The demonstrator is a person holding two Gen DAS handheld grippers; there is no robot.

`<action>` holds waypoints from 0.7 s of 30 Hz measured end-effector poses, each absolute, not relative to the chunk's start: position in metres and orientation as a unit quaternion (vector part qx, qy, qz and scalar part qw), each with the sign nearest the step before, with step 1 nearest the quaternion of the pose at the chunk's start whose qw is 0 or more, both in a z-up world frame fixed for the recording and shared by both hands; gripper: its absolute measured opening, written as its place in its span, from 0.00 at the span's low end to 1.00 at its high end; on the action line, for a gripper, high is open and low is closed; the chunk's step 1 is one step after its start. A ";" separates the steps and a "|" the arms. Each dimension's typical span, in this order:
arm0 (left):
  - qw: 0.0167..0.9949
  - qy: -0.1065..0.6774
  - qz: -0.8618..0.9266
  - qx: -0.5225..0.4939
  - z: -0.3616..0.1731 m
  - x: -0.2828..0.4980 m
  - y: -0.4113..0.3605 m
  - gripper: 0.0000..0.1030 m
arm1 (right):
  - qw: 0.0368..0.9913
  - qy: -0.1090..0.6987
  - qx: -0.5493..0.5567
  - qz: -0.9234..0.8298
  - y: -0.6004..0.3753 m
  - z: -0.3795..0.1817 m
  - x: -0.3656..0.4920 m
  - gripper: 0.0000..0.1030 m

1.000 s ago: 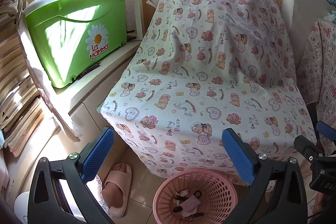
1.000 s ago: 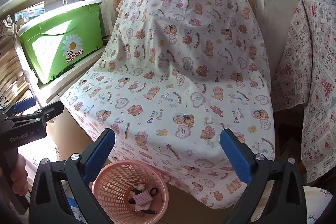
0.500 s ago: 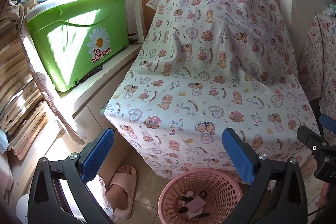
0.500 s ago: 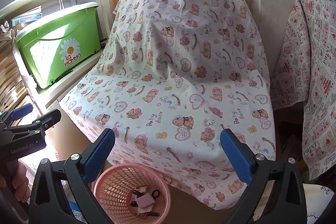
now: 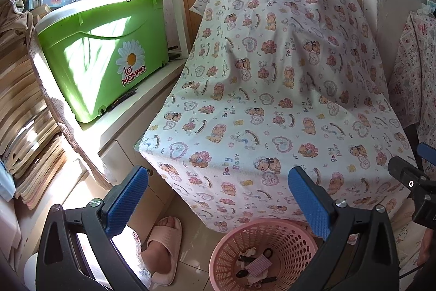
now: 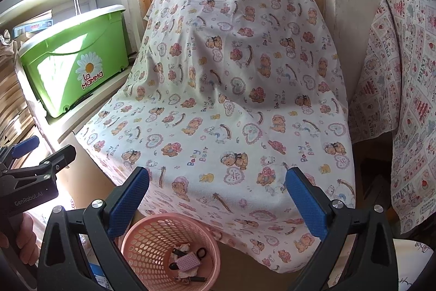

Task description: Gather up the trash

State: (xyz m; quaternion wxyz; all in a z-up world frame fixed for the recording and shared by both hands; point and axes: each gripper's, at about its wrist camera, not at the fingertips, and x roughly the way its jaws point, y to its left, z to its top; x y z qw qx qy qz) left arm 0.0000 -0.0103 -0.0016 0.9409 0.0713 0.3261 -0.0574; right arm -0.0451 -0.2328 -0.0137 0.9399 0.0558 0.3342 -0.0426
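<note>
A pink mesh basket stands on the floor at the foot of a cloth-draped piece of furniture. Inside it lie small bits of trash: a pink checked card, crumpled paper and dark small items. My left gripper is open and empty, held above and to the left of the basket. My right gripper is open and empty too, above and to the right of the basket. Each gripper shows at the edge of the other's view.
A bear-print sheet covers the furniture ahead. A green "La Mamma" bin sits on a white shelf at left, beside stacked papers. A foot in a pink slipper is near the basket. Another printed cloth hangs right.
Both grippers have drifted slightly left and down, so the basket and the sheet shifted right in both views. Both stay open and empty.
</note>
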 end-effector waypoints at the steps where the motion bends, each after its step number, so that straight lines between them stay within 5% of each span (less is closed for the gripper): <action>1: 0.941 0.326 -0.058 0.071 -0.001 0.000 -0.010 0.99 | 0.940 0.334 0.056 -0.042 -0.233 -0.014 -0.045 0.98; 21: 0.945 0.312 -0.061 0.080 0.002 -0.004 -0.016 0.99 | 0.940 0.335 0.055 -0.041 -0.234 -0.013 -0.044 0.98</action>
